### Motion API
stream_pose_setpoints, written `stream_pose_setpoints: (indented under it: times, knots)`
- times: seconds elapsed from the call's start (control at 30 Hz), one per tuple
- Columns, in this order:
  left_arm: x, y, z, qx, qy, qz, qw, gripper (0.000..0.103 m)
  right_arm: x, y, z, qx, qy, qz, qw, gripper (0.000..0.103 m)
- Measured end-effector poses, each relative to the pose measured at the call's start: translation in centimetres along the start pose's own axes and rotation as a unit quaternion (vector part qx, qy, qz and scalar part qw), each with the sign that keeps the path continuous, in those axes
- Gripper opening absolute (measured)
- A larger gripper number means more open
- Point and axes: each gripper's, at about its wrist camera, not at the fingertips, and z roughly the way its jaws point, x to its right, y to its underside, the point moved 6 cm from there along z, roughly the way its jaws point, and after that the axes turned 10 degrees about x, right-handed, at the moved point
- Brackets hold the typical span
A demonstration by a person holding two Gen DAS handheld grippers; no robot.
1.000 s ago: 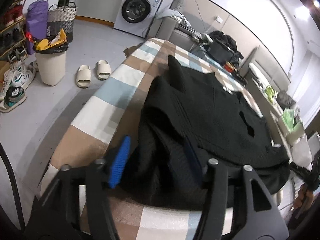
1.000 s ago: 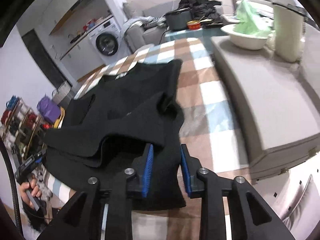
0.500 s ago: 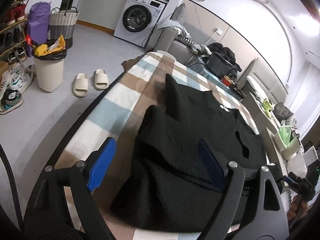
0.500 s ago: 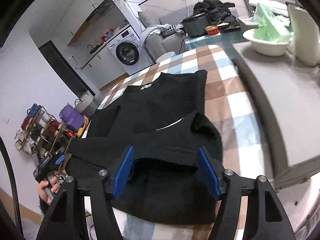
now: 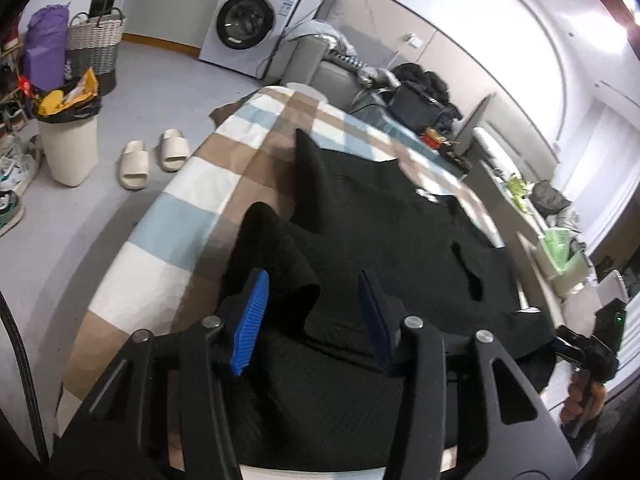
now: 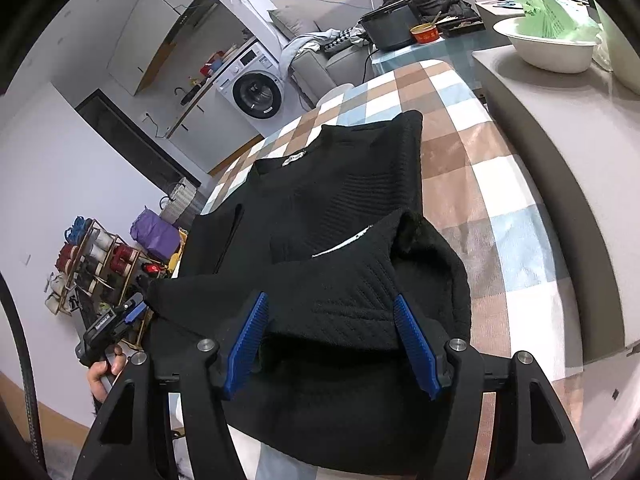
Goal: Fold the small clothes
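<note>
- 2 tools are in my hands, both poised over the near end of 1 black knit sweater (image 5: 400, 224) that lies on the checked cloth (image 5: 192, 184) covering the surface.
- My left tool (image 5: 314, 316) has its blue pads (image 5: 250, 322) spread wide and released; nothing is clamped between them. A folded-over hump of the sweater's near left corner sits just ahead of the gap.
- My right tool (image 6: 334, 342) is likewise released, its blue pads (image 6: 414, 346) parted on either side of a doubled-over flap of the knit, not pressing it.
- The sweater (image 6: 340, 216) lies with its collar and white label at the far end; its bottom hem is folded back toward the middle, and the near edge hangs just over the surface's front edge.
- In the left view my right hand (image 5: 580, 396) shows at the far right edge; in the right view my left hand (image 6: 106, 368) shows at the lower left.
- Beyond the cloth stand a washing machine (image 5: 248, 24), a waste bin (image 5: 68, 140) and 2 slippers (image 5: 154, 156) on the floor.
</note>
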Motion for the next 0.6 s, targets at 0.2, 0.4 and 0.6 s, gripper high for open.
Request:
stream_pose_setpoints:
  times: [0.2,0.4,0.6]
  knots:
    - [-1.6,1.1,1.5,-0.027,-0.015,-0.017,0.9994,0.043,0.3,0.7,-0.1,-0.006,0.002,-0.002,1.0,0.067]
    - [-1.9,1.0,3.2,-0.03,-0.011,-0.023,0.9992,0.043,0.3,0.7,0.6,-0.013,0.003,-0.005,1.0,0.067]
    - [-2.1,0.7,4.2,-0.034,-0.007,-0.035,0.9988,0.023,0.8,-0.1,1.3,-0.011,-0.027,0.041,0.999,0.067]
